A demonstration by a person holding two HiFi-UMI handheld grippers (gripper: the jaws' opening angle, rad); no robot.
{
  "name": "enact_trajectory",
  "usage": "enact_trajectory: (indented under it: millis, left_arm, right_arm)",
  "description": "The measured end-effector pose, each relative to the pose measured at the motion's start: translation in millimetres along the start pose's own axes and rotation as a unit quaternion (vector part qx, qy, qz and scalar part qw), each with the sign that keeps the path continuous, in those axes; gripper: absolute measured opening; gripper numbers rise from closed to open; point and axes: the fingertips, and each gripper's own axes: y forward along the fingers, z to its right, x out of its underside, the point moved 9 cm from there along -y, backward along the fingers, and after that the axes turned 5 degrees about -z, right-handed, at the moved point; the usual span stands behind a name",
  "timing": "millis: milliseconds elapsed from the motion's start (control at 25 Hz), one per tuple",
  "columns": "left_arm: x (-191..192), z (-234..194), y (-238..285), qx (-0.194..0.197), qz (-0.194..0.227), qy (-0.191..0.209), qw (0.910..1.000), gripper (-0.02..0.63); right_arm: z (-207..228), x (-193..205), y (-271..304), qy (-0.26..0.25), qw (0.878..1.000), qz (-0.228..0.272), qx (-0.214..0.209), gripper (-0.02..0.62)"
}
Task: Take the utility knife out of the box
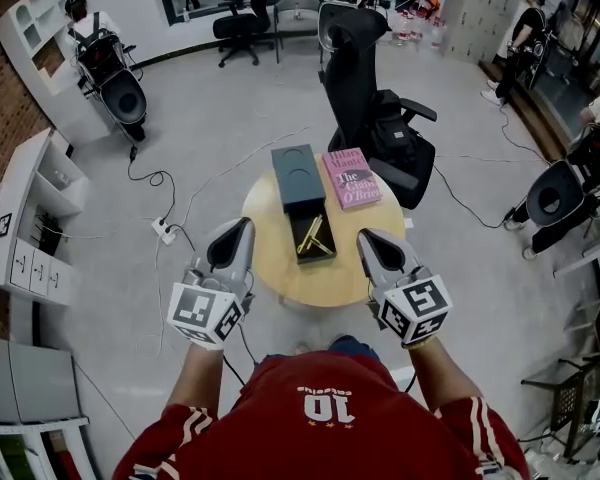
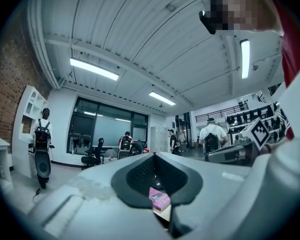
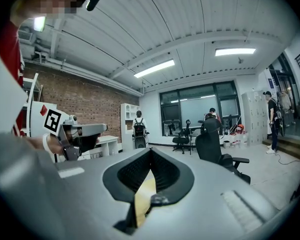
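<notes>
The pink book, lying just ahead of the right gripper and its jaws, reads "Hilary Mantel" and "The … O'Brien"; I can't make out the middle word. Behind those jaws, the person's red shirt bears "10".

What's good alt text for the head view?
A yellow utility knife lies in an open dark box on a round wooden table, a pink book beside the lid. The left gripper and right gripper hover shut near its edge.
</notes>
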Motion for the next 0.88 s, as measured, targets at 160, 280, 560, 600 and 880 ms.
enact_trajectory:
  millis: [160,280,560,600,880]
  left_arm:
    - [7,-4,7,0.006,0.000,-0.011,0.9999,0.005]
    - [11,-4,10,0.008,0.001,-0.018,0.9998,0.003]
    - [10,-12,10,0.006,-0.005,-0.014,0.9999,0.004]
    - [9,-14,11,0.005,-0.005,-0.013,0.9999,0.004]
    - [8,-16,13,0.001,-0.004,-0.009,1.0000,0.003]
  right_arm:
    - [1,3,3,0.001,1.000,-0.007,0.005,0.000]
    - [4,4,7,-0.002,1.000,-0.012,0.005,0.000]
    - [2,-2,23,-0.010,1.000,-0.009,-0.010,0.000]
    - [1,-2,25,-0.013,1.000,-0.009,-0.012,0.000]
    - [-1,-5,33,-0.036,0.999,-0.002,-0.025,0.002]
